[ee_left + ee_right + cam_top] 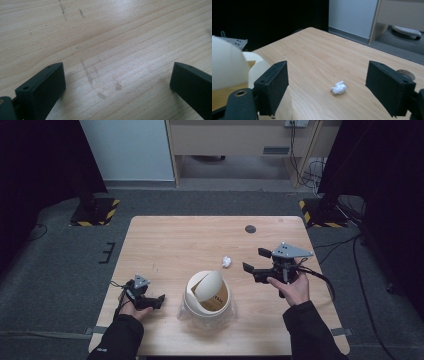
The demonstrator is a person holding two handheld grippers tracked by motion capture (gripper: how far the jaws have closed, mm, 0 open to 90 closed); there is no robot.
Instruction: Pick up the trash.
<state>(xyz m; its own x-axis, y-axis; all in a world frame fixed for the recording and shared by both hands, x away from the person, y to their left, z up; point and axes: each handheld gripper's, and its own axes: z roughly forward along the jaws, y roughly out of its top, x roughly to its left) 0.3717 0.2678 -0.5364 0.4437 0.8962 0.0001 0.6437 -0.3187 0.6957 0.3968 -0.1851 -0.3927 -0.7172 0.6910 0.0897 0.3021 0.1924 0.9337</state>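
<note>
A crumpled white paper ball (226,261) lies on the wooden table (175,240), right of centre; in the right gripper view this paper ball (339,88) sits a short way ahead, between the spread jaws. My right gripper (253,260) is open, held above the table just right of the ball and pointing left. A cream swing-lid bin (207,294) stands near the front edge, its lid (207,285) tilted inward; its rounded side (227,67) fills the left of the right gripper view. My left gripper (159,301) rests open on the table left of the bin, nothing between its jaws.
A dark round disc (250,229) is set in the table near the far right. Clear plastic (183,312) spreads under the bin. Black stands with yellow-striped bases (95,212) flank the table's far corners. Bare wood (112,45) lies under the left gripper.
</note>
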